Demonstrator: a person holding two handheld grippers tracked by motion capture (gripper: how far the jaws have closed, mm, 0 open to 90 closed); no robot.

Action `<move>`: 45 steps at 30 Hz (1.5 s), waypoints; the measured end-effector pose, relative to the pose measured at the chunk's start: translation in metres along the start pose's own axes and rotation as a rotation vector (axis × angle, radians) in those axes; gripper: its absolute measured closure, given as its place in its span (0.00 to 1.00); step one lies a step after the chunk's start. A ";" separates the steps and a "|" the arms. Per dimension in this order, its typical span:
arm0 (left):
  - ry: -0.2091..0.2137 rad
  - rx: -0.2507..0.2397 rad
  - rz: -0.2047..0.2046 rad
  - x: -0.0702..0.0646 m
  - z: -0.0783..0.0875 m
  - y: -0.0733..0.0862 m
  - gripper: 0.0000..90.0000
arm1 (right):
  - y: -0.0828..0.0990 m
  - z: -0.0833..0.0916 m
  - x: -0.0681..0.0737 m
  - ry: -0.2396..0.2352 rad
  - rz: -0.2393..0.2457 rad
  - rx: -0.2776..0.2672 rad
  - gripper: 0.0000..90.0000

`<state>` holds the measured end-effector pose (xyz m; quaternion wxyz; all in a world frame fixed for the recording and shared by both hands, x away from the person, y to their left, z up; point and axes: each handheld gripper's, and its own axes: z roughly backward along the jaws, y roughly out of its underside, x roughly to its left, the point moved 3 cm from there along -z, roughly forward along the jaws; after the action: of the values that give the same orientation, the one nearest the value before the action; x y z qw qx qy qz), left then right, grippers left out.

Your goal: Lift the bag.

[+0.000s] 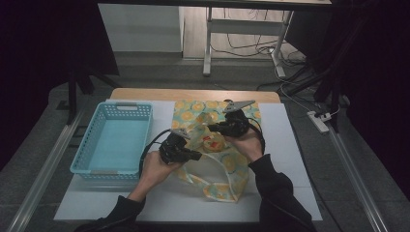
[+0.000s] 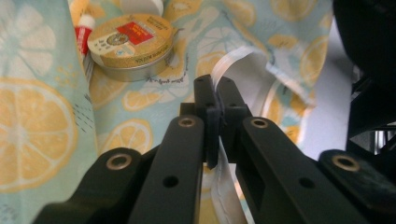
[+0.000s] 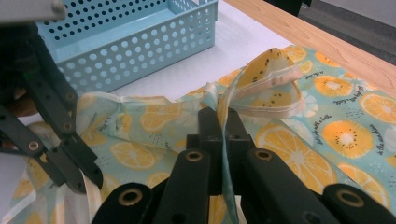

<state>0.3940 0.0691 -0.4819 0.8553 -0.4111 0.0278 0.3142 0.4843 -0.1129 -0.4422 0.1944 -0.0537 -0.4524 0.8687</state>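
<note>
Starting at the left, a pale blue perforated basket (image 1: 112, 137) stands on the white sheet that covers the table (image 1: 290, 159), with nothing visible inside it. Just right of it the left claw (image 1: 197, 155) is pinched together on the white-lined hem of a fabric bag (image 1: 193, 108) printed with orange and lemon slices; the left gripper view shows the white edge strip running up between the two closed black jaws. Inside the opened mouth of the bag lies a round tin (image 2: 131, 45) with a gold and red lid, and beside it a small red-and-white tube (image 2: 84, 35). Farther right, the right claw (image 1: 211, 127) is likewise clamped on the bag's rim, a thin fold of printed cloth caught between its jaws and looping above them in the right gripper view. The bag lies flat across the middle of the table, with its mouth lifted between the two claws.

By its look the bag is thin, soft cloth with no stiffness of its own: it will sag, fold and slide wherever it is not held, and a single layer could slip out of a narrow pinch. The sewn hem is the best place to grip, since the doubled seam gives the jaws something thicker to bite. The tin looks rigid and smooth and probably light; it would likely skid on the cloth, so gripping across its rim seems surest.
</note>
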 end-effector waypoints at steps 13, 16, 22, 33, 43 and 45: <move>-0.015 -0.032 -0.017 -0.001 0.026 -0.031 0.99 | -0.013 0.011 0.008 -0.016 0.012 -0.019 1.00; -0.019 -0.044 -0.023 0.000 0.031 -0.038 0.99 | -0.019 0.017 0.010 -0.010 0.021 -0.022 1.00; -0.021 -0.069 -0.027 0.002 0.042 -0.049 0.99 | -0.031 0.025 0.013 0.005 0.044 -0.021 1.00; -0.012 -0.115 -0.035 0.003 0.061 -0.072 0.99 | -0.046 0.036 0.013 0.018 0.061 -0.009 1.00; -0.021 -0.164 -0.057 0.001 0.084 -0.099 0.99 | -0.069 0.057 0.009 0.041 0.068 -0.032 1.00; -0.022 -0.172 -0.060 0.000 0.087 -0.105 1.00 | -0.073 0.060 0.009 0.044 0.067 -0.036 1.00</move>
<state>0.4345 0.0835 -0.3526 0.8261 -0.4802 -0.0208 0.2942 0.4812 -0.1177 -0.3477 0.1740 -0.0915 -0.4614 0.8651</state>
